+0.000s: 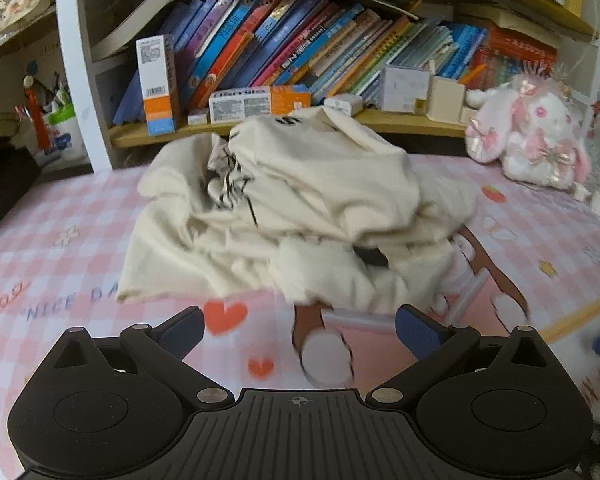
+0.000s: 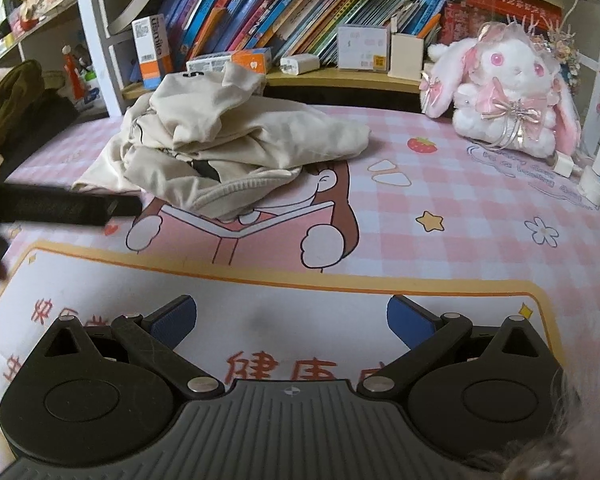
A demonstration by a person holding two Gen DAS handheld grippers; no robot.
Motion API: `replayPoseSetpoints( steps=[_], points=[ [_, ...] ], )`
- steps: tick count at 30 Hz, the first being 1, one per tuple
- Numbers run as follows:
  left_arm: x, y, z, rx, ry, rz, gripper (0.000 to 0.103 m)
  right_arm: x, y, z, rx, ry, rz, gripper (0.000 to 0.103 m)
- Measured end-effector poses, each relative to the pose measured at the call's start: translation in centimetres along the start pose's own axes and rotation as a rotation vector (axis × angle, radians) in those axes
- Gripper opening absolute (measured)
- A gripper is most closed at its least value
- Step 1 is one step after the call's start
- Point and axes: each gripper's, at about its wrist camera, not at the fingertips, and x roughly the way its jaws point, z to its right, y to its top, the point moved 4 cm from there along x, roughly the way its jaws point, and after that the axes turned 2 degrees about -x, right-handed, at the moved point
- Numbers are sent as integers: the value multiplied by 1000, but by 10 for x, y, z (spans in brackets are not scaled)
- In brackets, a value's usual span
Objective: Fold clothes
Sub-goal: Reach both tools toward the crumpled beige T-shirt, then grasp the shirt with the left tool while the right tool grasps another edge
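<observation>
Hovering with both sets of jaws wide apart and holding nothing: left gripper (image 1: pixel 298 330) just short of the crumpled cream garment (image 1: pixel 296 212), right gripper (image 2: pixel 292 318) well back from it. Lying in a bunched heap on the pink checked table (image 2: pixel 440 184), ahead of both jaws. Risking a pinch through several layers at once, since no hem or corner is showing clearly; also dragging the heap toward the plush rabbit (image 2: pixel 508 96) beside it
</observation>
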Motion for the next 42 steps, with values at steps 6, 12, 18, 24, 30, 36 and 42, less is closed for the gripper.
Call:
replayPoseSetpoints(
  steps=[6, 12, 18, 24, 30, 36, 42],
  points=[
    [37, 27, 8, 42, 67, 23, 102, -3, 1, 7, -39, 48, -35, 94],
    [62, 31, 14, 71, 57, -12, 68, -12, 3, 13, -100, 56, -25, 78],
    [37, 28, 29, 42, -39, -10, 5, -16, 1, 24, -136, 69, -21, 75],
    [-46, 46, 44, -45, -214, 139, 4, -20, 2, 31, -149, 109, 3, 79],
    [-127, 67, 33, -306, -511, 349, 4, -35, 9, 31, -179, 125, 60, 83],
    [-135, 69, -8, -449, -393, 394, 5, -49, 18, 30, -209, 134, 117, 92],
    [-115, 34, -18, -339, -132, 256, 9, -45, 12, 20, -311, 91, 138, 103]
  ],
)
